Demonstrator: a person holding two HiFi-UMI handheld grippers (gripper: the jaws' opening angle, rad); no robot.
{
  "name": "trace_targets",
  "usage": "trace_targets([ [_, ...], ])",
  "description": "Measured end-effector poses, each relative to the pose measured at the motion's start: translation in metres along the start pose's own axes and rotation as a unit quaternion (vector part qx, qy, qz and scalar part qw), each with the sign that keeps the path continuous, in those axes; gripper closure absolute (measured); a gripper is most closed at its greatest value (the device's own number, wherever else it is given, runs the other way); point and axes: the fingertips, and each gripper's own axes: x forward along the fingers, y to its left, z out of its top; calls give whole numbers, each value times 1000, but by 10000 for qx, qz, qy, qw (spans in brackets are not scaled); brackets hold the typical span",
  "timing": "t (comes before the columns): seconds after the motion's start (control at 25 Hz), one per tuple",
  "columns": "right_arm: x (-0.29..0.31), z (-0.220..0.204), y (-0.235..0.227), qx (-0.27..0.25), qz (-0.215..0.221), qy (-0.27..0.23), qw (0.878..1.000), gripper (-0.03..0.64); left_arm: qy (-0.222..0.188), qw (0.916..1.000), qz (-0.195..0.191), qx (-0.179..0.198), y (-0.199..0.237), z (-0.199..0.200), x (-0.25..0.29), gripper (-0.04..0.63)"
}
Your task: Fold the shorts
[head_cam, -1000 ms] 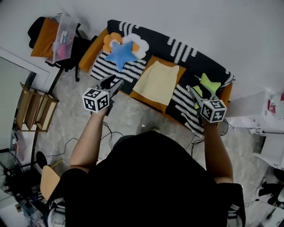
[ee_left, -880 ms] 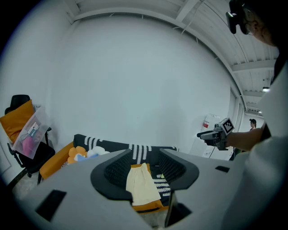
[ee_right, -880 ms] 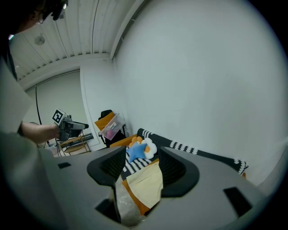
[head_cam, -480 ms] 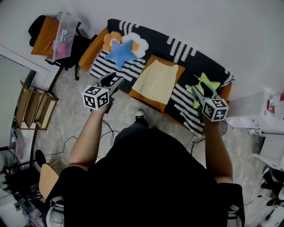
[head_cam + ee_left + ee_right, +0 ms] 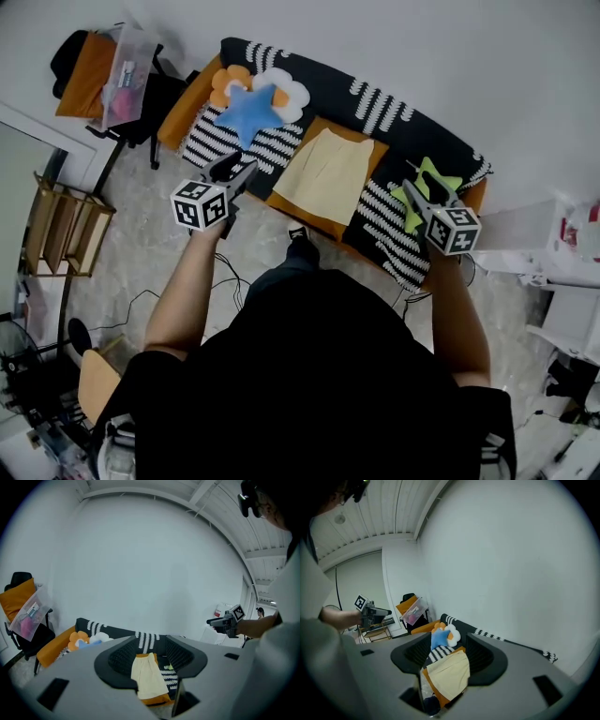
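Pale yellow shorts [image 5: 326, 173] lie flat on an orange cushion [image 5: 298, 209] in the middle of a black sofa [image 5: 394, 108] with white stripes. My left gripper [image 5: 239, 174] hovers in the air before the sofa's front edge, left of the shorts. It stands open and empty. My right gripper [image 5: 416, 193] hangs over the sofa's right part, also open with nothing in it. In the left gripper view the shorts [image 5: 149, 679] show far off between the spread jaws of the left gripper [image 5: 151, 660]. The right gripper view frames the shorts [image 5: 447, 672] the same way.
A blue star pillow [image 5: 251, 111] and a flower pillow [image 5: 281, 86] lie on the sofa's left end, a green star pillow [image 5: 427, 187] on the right. A chair with an orange cloth [image 5: 89, 70] and a wooden rack [image 5: 61, 234] stand left, white furniture [image 5: 562, 272] right. Cables [image 5: 141, 300] cross the floor.
The person has stepped towards the sofa, and a shoe now shows in front of the cushion. Both grippers have drifted a little closer to the sofa, still open.
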Motion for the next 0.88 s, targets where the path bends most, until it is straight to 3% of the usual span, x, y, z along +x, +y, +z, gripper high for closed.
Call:
trace_targets([
  [0.44, 89, 33, -23, -97, 103, 200, 9997, 377, 147, 9996, 50, -227, 60, 13, 58, 380],
  [0.88, 204, 56, -50, -137, 275, 469, 9984, 376, 268, 9983, 295, -419, 157, 36, 117, 380],
])
